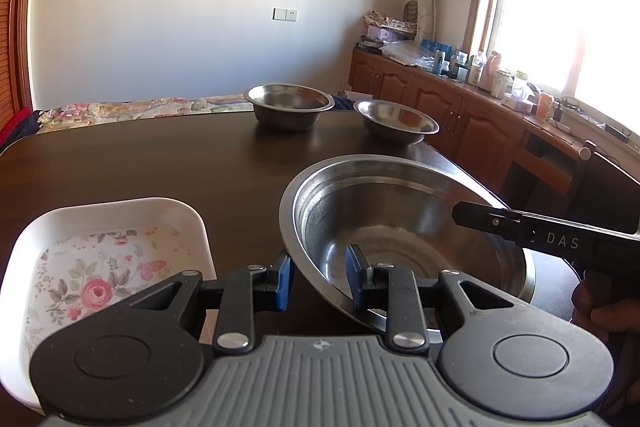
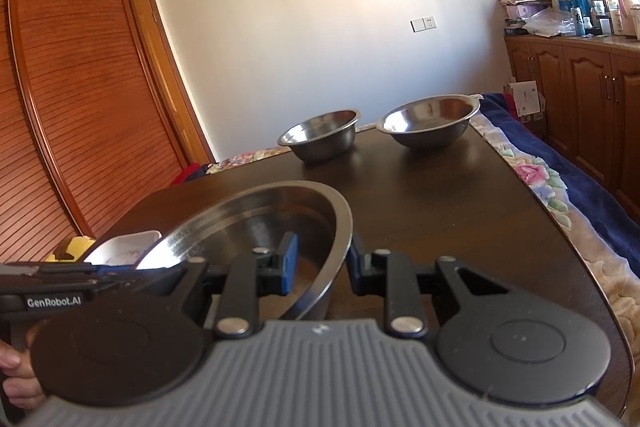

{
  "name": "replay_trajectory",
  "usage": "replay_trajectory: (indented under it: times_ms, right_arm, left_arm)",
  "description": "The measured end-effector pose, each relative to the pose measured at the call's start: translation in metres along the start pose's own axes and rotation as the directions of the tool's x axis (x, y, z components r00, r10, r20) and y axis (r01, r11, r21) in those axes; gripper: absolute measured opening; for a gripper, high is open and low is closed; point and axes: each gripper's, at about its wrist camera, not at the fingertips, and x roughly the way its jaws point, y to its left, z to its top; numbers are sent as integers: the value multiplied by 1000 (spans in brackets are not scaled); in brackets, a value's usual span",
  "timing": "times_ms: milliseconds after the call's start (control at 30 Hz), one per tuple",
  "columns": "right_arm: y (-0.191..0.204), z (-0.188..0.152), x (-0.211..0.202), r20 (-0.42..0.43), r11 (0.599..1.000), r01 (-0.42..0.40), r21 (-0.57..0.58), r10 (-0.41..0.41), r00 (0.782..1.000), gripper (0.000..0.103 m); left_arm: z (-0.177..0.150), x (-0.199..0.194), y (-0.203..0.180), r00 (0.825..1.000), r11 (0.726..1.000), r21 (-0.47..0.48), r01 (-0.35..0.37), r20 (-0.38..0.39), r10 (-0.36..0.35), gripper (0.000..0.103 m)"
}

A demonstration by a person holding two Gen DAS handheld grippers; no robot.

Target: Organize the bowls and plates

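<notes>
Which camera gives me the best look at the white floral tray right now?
The left wrist view: the white floral tray fills its lower left, showing the rim and rose pattern, beside the large steel bowl. In the right wrist view only a small corner of the tray shows behind the bowl's rim.

Big bowl (image 1: pixel 404 235) sits near on the counter (image 1: pixel 140 163), each claw straddling its rim from opposite sides. Left of it, just beside, the tray (image 1: pixel 108 251). Far across the counter stand two smaller bowls, one (image 1: pixel 289 106) left, the other (image 1: pixel 396 122) right, slightly apart.
</notes>
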Motion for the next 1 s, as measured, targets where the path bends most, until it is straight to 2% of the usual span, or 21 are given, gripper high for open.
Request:
replay_trajectory:
  times_ms: [167,233,333,500,600,733,1000]
  right_arm:
    - [-1,-1,1,-2,1000,-8,2,8,1000,29]
    - [-2,0,1,-1,1000,-6,-2,6,1000,30]
    - [-5,2,-1,4,1000,7,-5,-7,1000,39]
    - [-8,10,-9,21,999,30,-29,-30,999,42]
    - [-11,19,-15,36,998,45,-52,-44,998,43]
    - [-13,38,-20,58,994,61,-93,-55,997,50]
    - [-29,69,-18,84,987,93,-129,-83,993,51]
  left_arm:
    - [-2,-2,1,1000,1000,1,-5,4,5,33]
    - [-1,-3,3,1000,1000,-3,-9,7,9,40]
    - [1,-7,6,1000,1000,-8,-17,16,17,47]
    - [8,-14,13,999,999,-10,-30,36,31,60]
    - [17,-20,16,998,999,2,-38,58,38,62]
    - [34,-21,19,995,998,29,-47,91,45,63]
    - [66,-8,25,993,997,61,-51,112,44,63]
